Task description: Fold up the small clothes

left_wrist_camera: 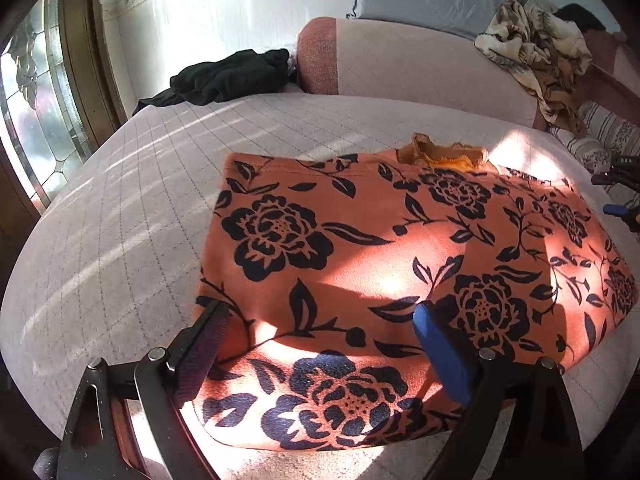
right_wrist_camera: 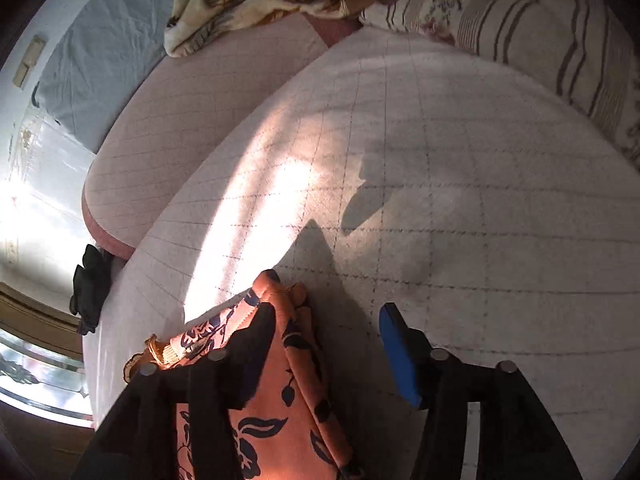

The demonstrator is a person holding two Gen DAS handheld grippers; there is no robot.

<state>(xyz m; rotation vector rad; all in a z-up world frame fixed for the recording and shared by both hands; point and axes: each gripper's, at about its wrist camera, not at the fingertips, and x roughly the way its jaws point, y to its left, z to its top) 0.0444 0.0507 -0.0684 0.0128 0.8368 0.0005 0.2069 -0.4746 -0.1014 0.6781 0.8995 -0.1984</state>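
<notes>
The orange floral garment (left_wrist_camera: 400,248) at the centre of the left wrist view is matt, fuzzy fleece-like cloth with dark printed flowers. Under it the bed cover (left_wrist_camera: 120,220) is pale quilted fabric, stitched in a grid. The left gripper (left_wrist_camera: 320,344) has matt black plastic arms with shiny metal pins, one blue pad and one dark ribbed pad. At upper left the door (left_wrist_camera: 36,120) has glossy leaded glass in a brown wooden frame.
</notes>
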